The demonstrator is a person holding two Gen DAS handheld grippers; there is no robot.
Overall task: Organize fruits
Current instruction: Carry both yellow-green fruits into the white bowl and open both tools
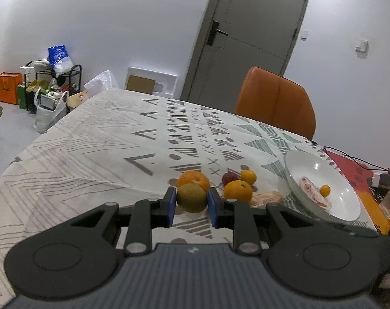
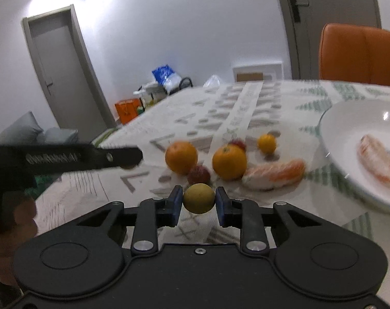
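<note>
My left gripper [image 1: 191, 202] is shut on a brownish-green round fruit [image 1: 191, 197] held above the table. My right gripper [image 2: 199, 200] is shut on a small yellow-green fruit [image 2: 199, 198]. On the patterned cloth lie two oranges [image 2: 181, 157] [image 2: 229, 161], a small kumquat [image 2: 266, 143], two small red fruits [image 2: 199, 174] and a wrapped pink fruit piece [image 2: 274, 171]. The white bowl [image 2: 349, 128] to the right holds another wrapped piece [image 2: 375, 157] and a small orange fruit [image 1: 325, 190]. The left gripper's side [image 2: 66, 158] shows at the left in the right wrist view.
An orange chair [image 1: 277, 100] stands at the table's far side. Cables and a small adapter [image 1: 380, 179] lie beyond the bowl [image 1: 349, 200] on a red mat. Bags and a rack [image 1: 48, 87] stand on the floor by the wall.
</note>
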